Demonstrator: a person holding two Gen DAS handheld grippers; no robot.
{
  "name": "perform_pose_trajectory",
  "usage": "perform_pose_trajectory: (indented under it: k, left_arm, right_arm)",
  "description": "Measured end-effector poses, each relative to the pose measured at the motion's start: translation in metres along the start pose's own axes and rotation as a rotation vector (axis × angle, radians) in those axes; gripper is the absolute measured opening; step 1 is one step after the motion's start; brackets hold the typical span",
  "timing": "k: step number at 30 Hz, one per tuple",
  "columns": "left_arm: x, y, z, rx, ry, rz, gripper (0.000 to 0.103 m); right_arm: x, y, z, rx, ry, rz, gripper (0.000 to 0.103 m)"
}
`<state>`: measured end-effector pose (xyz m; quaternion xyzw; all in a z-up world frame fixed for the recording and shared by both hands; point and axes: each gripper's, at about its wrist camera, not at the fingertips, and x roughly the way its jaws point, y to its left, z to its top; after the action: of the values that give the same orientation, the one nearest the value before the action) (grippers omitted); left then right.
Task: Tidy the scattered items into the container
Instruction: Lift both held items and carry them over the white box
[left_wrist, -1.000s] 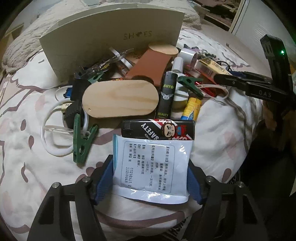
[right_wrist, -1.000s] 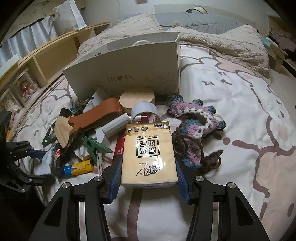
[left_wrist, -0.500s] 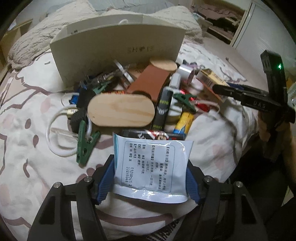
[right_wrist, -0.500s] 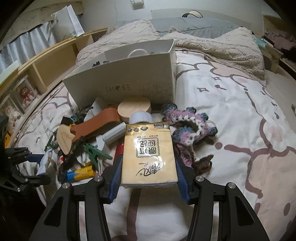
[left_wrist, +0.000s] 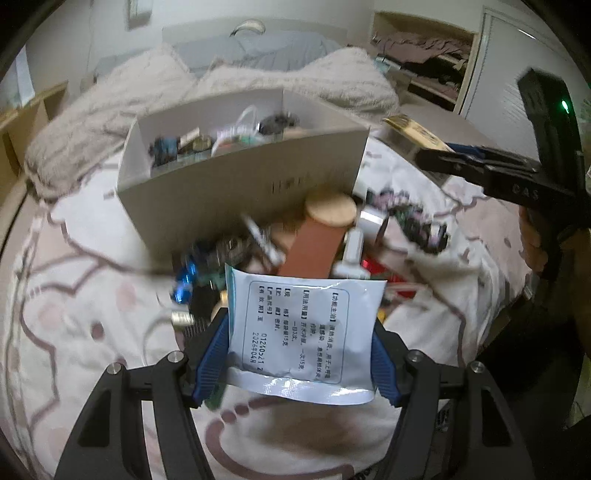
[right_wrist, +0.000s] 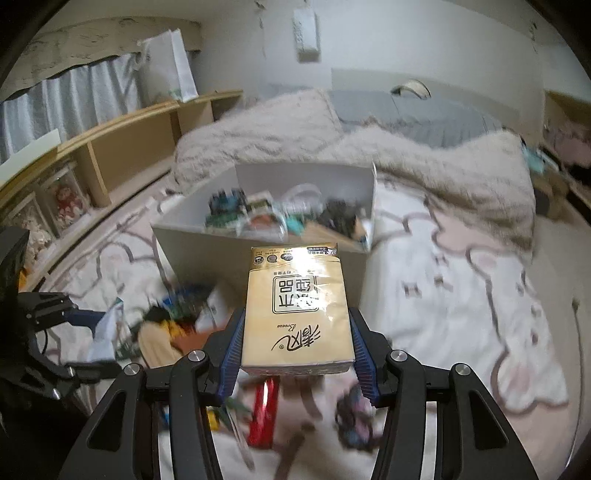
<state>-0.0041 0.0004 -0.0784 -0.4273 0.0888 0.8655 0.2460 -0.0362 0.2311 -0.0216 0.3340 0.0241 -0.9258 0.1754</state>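
Raised since a second ago, both now above the pile, shoe box (left_wrist: 243, 192) mid-frame ahead. Left gripper (left_wrist: 301, 343) clamped on white sachet (left_wrist: 301, 328) between blue pads (left_wrist: 212, 347). Right gripper (right_wrist: 295, 343) gripping yellow tissue pack (right_wrist: 295, 306), centre frame.

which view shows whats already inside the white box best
The right wrist view. It looks down past the held tissue pack into the open white box, showing blurred items across its floor. The left wrist view sees the white box mostly front-on, with only a strip of contents above the wall, behind the held sachet.
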Motion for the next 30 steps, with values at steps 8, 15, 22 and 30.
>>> perform_pose_trajectory:
  k: [8, 15, 22, 30]
  left_arm:
    - [-0.022, -0.006, 0.031, 0.039, -0.077, 0.021, 0.068]
    - [-0.031, 0.0, 0.045, 0.031, -0.104, 0.053, 0.068]
    - [-0.038, 0.006, 0.057, 0.023, -0.138, 0.094, 0.068]
    - [-0.034, 0.024, 0.081, -0.03, -0.201, 0.172, 0.068]
  right_arm:
    - [-0.003, 0.018, 0.051, -0.028, -0.042, 0.057, 0.053]
    - [0.005, 0.031, 0.099, -0.057, -0.066, 0.036, 0.053]
    - [0.013, 0.042, 0.128, -0.13, -0.07, -0.012, 0.053]
    - [0.021, 0.047, 0.15, -0.151, -0.092, -0.037, 0.053]
